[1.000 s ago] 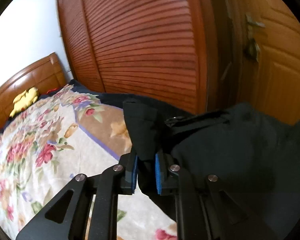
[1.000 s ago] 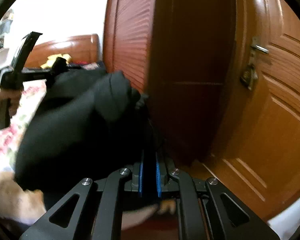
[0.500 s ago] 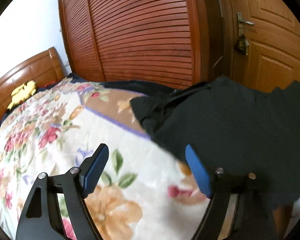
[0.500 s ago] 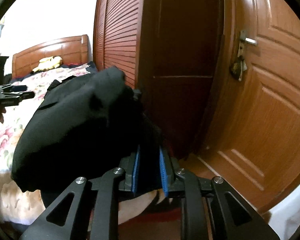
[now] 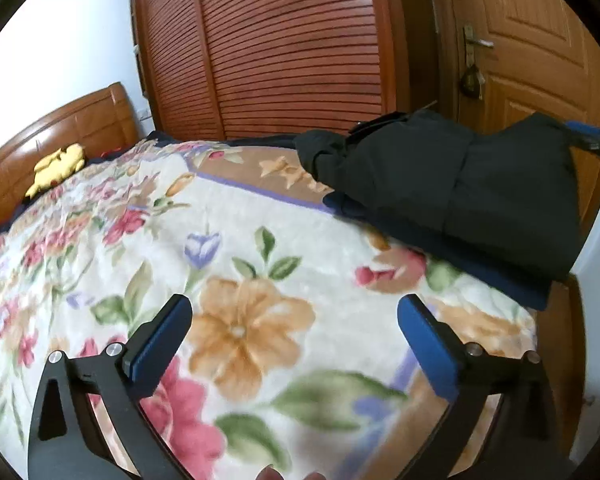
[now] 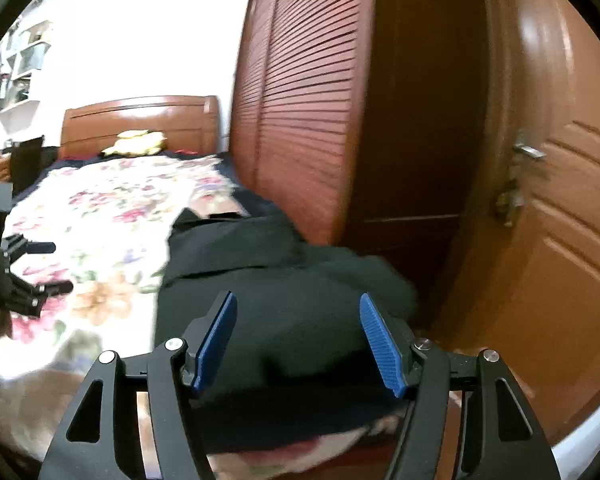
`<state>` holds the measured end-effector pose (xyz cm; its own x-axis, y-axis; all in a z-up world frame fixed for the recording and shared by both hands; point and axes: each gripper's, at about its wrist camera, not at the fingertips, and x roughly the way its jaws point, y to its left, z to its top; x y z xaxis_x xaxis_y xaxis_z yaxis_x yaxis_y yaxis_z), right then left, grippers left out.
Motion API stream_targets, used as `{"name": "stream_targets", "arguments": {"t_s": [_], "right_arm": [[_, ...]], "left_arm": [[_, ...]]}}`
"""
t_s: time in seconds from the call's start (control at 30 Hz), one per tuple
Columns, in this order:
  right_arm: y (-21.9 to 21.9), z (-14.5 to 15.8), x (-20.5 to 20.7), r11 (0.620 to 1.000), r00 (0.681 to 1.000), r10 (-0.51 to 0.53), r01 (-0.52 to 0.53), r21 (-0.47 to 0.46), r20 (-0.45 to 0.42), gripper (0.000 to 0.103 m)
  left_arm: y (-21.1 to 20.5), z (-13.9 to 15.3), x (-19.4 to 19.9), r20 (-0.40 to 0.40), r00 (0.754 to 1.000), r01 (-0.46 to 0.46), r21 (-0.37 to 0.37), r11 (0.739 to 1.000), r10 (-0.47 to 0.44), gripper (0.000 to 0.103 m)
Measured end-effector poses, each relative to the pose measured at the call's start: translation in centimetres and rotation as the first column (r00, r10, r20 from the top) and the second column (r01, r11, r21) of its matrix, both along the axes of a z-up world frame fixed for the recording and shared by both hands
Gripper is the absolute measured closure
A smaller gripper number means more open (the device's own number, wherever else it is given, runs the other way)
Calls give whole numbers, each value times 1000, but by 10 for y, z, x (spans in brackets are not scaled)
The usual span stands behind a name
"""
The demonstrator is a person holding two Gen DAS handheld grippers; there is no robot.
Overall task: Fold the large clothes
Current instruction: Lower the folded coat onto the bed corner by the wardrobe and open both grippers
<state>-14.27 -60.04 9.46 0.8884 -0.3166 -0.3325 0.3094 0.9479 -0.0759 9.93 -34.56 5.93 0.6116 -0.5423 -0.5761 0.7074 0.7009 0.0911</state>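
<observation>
A dark garment (image 5: 452,188) lies folded in a heap at the foot corner of the bed, on the floral blanket (image 5: 228,264). My left gripper (image 5: 296,344) is open and empty above the blanket, well left of the garment. My right gripper (image 6: 298,340) is open, its blue pads on either side of the garment (image 6: 284,280) and just above it. The right gripper's tip shows at the right edge of the left wrist view (image 5: 592,140), and the left gripper shows at the left of the right wrist view (image 6: 16,276).
A slatted wooden wardrobe (image 5: 284,48) stands close along the far side of the bed. A wooden door (image 6: 560,240) with a metal handle is to the right. The headboard (image 5: 56,140) and a yellow plush toy (image 5: 58,164) are at the far end.
Both grippers have opened and let go of the garment, which has dropped onto the bed corner. The left gripper has pulled back to the left over the blanket.
</observation>
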Motion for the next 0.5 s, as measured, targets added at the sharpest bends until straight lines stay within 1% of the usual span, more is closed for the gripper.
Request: {"name": "stream_targets", "arguments": {"t_s": [0.07, 0.17, 0.27, 0.37, 0.43, 0.5], "right_arm": [[-7, -2, 14, 1000, 1000, -10, 10, 5, -22, 37], [-30, -10, 30, 999, 997, -39, 41, 28, -60, 37], [-46, -16, 32, 995, 992, -76, 82, 52, -103, 37], [-63, -22, 43, 989, 986, -69, 88, 121, -154, 37], [-66, -18, 39, 988, 986, -80, 98, 119, -148, 37], [-59, -9, 32, 989, 987, -94, 108, 103, -131, 37]], "left_arm": [[13, 0, -7, -7, 1000, -10, -18, 1000, 10, 0], [34, 2, -17, -13, 1000, -28, -40, 999, 27, 0], [57, 5, -26, -14, 998, -58, -63, 996, 57, 0], [79, 6, -36, -6, 996, -94, -69, 993, 94, 0], [93, 6, -42, -2, 993, -117, -72, 991, 117, 0], [109, 5, -48, -7, 990, -141, -70, 987, 141, 0]]}}
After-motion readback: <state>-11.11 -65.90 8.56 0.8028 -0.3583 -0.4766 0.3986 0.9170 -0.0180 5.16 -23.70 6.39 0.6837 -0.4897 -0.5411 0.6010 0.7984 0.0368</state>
